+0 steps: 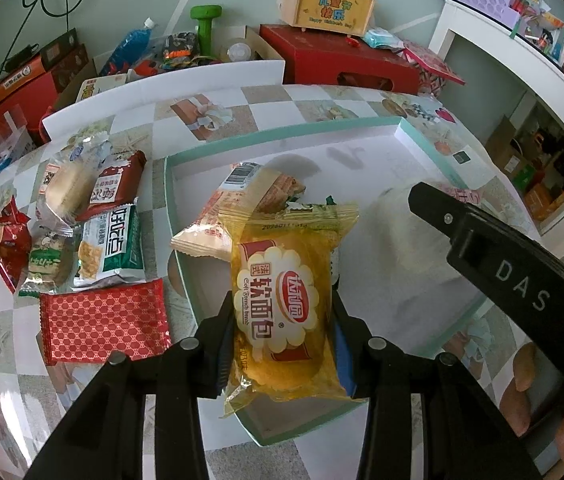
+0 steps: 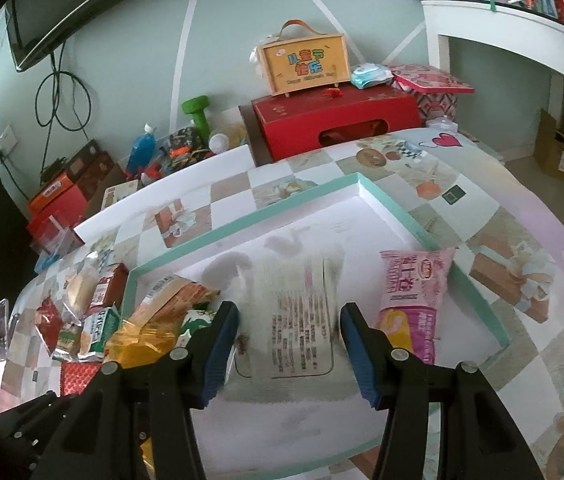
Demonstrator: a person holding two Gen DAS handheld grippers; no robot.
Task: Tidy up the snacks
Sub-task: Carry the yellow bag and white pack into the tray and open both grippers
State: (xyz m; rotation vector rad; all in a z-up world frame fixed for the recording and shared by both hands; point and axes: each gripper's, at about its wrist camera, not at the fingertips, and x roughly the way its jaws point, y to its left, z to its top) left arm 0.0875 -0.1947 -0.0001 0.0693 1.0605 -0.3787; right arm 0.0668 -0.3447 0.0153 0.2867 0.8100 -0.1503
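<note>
- Over the near left part of the teal-rimmed tray (image 1: 422,136): yellow soft-bread packet (image 1: 282,304), clamped across its width by the left gripper (image 1: 282,344).
- Handling, judged: light, squashy, with a slick crinkly wrapper; hold mid-body with modest squeeze, not by the sealed ends.
- Tray centre: white packet (image 2: 290,320), print side up, blurred; lies between the fingers of the right gripper (image 2: 288,344), whose jaws stand wide and seem not to pinch it.
- Tray right: pink packet (image 2: 414,304), flat by the rim.
- Tray left, behind the bread: orange packet (image 1: 217,216).
- Tablecloth, left of tray: loose snack pile (image 1: 81,232), red patterned packet (image 1: 101,326) nearest.
</note>
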